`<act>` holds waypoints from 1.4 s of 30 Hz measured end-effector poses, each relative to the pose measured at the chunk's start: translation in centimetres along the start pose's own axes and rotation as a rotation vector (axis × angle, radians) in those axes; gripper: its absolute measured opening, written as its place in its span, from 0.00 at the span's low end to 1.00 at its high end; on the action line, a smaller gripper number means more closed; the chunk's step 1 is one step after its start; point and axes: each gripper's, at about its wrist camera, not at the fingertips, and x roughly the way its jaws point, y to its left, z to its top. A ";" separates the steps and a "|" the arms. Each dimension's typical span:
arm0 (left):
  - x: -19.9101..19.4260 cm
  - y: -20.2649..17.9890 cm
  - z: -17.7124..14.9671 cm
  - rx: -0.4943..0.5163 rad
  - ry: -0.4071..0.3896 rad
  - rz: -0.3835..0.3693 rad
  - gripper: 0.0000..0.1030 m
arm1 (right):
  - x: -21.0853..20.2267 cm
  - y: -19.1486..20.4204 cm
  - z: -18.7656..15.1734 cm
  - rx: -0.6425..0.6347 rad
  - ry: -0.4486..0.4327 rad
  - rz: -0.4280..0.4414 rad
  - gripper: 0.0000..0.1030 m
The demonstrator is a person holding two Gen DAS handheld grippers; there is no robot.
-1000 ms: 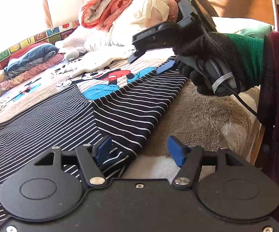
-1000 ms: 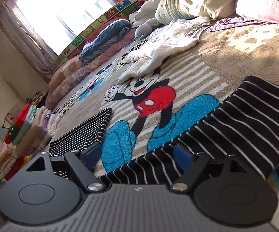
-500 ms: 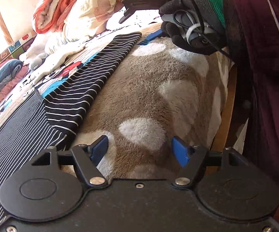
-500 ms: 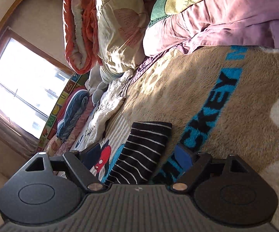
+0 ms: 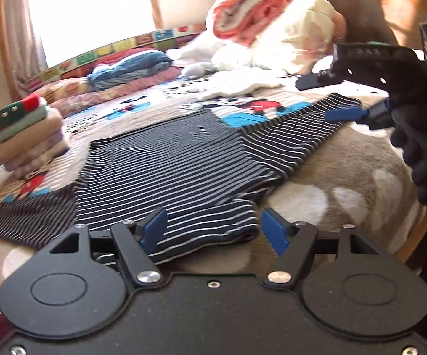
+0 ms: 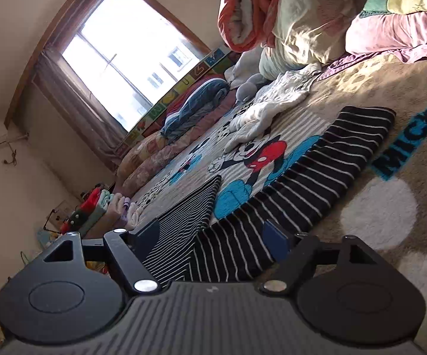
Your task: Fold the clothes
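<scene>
Shirt: the striped shirt lies spread flat on the bed, on top of the blanket, dark with thin white stripes.
Sleeve: one sleeve runs out straight toward the pillows, its cuff near the blue lettering on the blanket; the other sleeve trails off to the far left side in the left view.
Hem: the near edge of the shirt is doubled up into a small fold just ahead of the left tool.
Left tool: the left tool is released, blue pads spread wide, low over the shirt's near edge; the left pad sits over striped cloth, the right pad over bare blanket. Nothing is pinched between them.
Right tool: the right tool is also released, fingers wide apart over the shirt near where sleeve meets body. In the left view it shows at the right edge, held by a black-gloved hand, its blue tip above the sleeve end.
Stack: a pile of folded clothes stands at the bed's edge, left of the shirt, apart from it.
White garment: a white garment lies beyond the shirt, toward the pillows.
Window: a bright window is behind the bed.
</scene>
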 end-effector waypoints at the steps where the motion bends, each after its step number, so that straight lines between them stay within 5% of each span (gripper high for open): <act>1: -0.2 1.1 0.0 -0.028 -0.006 0.030 0.56 | 0.6 1.5 -1.0 -0.004 0.027 0.046 0.72; 5: -0.9 5.5 0.0 -0.140 -0.029 0.151 0.44 | 2.5 7.1 -4.2 -0.092 0.096 0.158 0.68; 9: 1.5 9.3 -0.5 -0.243 0.027 0.188 0.33 | 4.0 9.1 -6.3 -0.082 0.119 0.179 0.65; 12: 2.7 10.2 -2.1 -0.248 0.032 0.155 0.31 | 5.3 9.6 -8.4 -0.181 0.180 0.108 0.65; 17: 3.5 7.5 -6.0 -0.066 -0.002 0.149 0.31 | 6.3 12.5 -12.5 -0.584 0.316 -0.045 0.62; 24: 1.9 8.0 -4.9 -0.121 0.012 0.148 0.40 | 4.3 14.6 -15.2 -0.857 0.342 -0.146 0.64; 34: 0.1 8.2 -3.2 -0.187 0.032 0.134 0.43 | 0.5 12.5 -12.4 -0.630 0.318 -0.086 0.64; 42: 1.6 6.6 -1.5 -0.206 0.089 0.065 0.47 | -0.8 4.8 -7.2 -0.073 0.166 -0.097 0.66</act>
